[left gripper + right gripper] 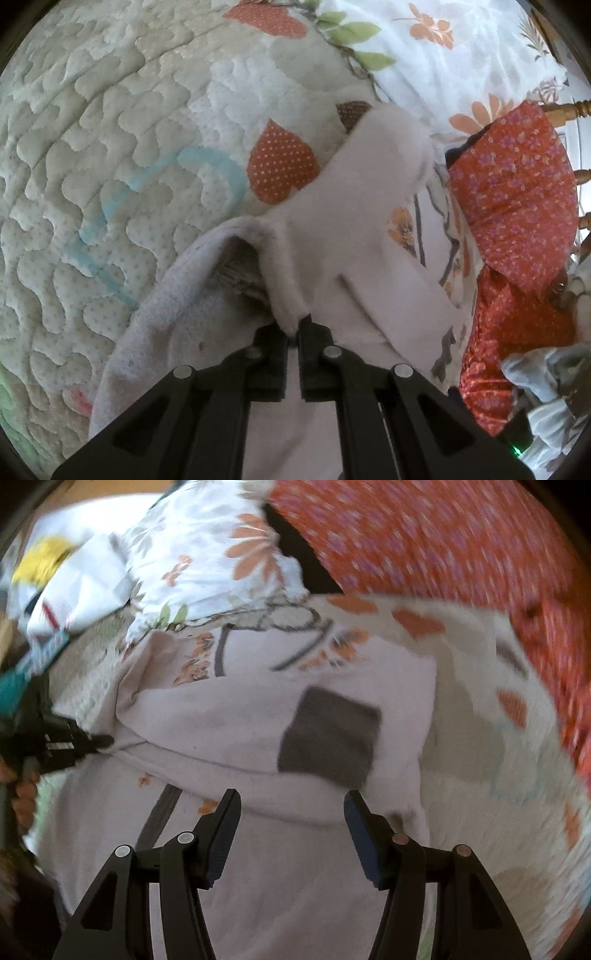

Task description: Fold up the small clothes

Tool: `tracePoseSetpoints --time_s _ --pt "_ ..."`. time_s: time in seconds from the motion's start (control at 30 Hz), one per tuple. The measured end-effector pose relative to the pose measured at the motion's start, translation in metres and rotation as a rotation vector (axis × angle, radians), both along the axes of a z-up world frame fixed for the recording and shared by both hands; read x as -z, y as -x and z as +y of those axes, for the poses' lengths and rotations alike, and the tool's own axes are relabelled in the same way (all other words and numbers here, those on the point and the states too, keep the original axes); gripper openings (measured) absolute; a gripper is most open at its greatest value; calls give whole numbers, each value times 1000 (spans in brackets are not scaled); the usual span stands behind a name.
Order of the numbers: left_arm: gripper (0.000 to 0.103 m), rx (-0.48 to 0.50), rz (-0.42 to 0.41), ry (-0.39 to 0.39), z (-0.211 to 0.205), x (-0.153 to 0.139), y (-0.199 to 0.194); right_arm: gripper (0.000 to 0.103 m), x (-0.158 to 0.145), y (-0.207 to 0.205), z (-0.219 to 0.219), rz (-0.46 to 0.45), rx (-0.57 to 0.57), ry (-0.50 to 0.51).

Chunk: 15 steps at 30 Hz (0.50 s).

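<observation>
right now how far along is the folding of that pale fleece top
Barely begun. Done: nothing reads as a finished fold; the fleece top lies rumpled on the quilt. In hand: the left gripper is shut on one edge. Left: the right gripper is open, holding nothing.

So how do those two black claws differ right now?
The left gripper is shut, pinching a fold of the pale pink garment; the right gripper stands open with nothing between its fingers. The left one lifts the cloth into a ridge, while the right one only hangs above the garment. Both are black, two-fingered and point down at the same garment.
</observation>
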<state>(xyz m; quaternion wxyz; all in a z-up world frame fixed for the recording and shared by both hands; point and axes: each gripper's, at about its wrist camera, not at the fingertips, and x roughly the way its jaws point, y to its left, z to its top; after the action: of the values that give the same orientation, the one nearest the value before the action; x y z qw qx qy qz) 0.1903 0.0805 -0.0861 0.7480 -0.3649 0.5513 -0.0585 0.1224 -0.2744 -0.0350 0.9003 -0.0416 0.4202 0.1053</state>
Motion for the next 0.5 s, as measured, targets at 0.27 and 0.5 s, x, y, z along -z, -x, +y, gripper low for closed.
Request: tracePoseSetpoints --time_s 0.27,0.5 --pt "4 -9 5 18 4 -2 -1 61 27 -30 45 40 -190 298" --pt "4 -11 -121 -60 4 -40 0 6 10 -58 28 148 -101 69"
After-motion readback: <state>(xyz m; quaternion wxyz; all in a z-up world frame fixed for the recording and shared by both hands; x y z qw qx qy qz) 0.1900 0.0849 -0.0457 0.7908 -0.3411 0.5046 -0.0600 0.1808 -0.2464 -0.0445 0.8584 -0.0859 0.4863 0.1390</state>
